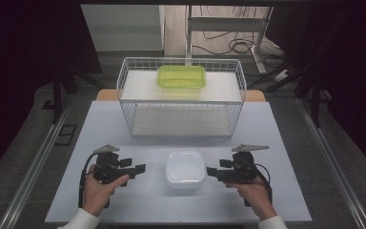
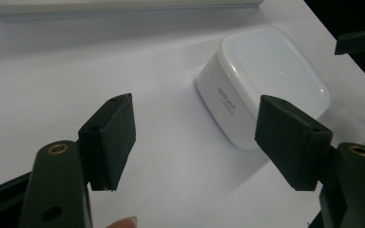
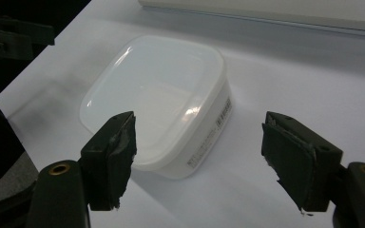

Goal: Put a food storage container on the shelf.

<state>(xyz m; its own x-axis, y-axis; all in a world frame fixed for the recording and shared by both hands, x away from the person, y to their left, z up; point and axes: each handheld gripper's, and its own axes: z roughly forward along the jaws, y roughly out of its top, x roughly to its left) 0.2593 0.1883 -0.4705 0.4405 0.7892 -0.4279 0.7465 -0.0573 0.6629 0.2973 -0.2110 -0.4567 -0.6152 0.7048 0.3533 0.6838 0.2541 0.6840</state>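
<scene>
While both grippers flank it: white rounded-square plastic container [image 1: 185, 168] sits untouched.
Left gripper [image 1: 134, 170]: jaws spread.
Right gripper [image 1: 213, 171]: jaws spread.
Advice: close in level, squeezing opposite walls evenly.

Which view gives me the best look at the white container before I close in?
The right gripper view: the white container shows whole, lid and labelled side wall, ahead of the open right tongs. The left gripper view shows it partly hidden by a jaw. The high view shows it small, between both tongs.
</scene>
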